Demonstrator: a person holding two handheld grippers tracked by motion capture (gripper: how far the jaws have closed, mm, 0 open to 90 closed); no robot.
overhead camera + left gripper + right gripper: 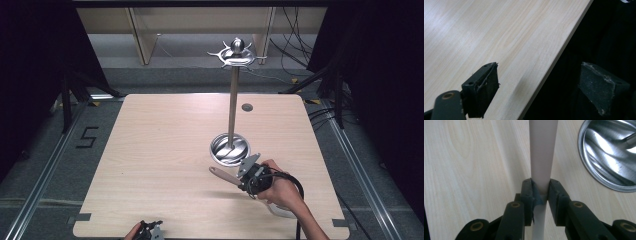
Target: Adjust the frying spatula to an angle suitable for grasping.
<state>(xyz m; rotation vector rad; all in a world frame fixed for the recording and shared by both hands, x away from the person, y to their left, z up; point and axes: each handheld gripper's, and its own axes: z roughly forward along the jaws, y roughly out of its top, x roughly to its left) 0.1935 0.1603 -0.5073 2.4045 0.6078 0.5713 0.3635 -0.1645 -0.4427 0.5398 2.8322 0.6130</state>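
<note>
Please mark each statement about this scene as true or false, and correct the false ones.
1. The right gripper is shut on a pale handle. True.
2. The left gripper also holds a handle. False: its jaws stand open with nothing between them, at the table's near edge.
3. The metal stand lies flat on the table. False: its pole is upright, rising from a round base.
4. The held handle is beside the stand's base, on the side nearer the person. True.
5. A cup hangs from the hooks at the top of the stand. False: nothing hangs on them.
</note>
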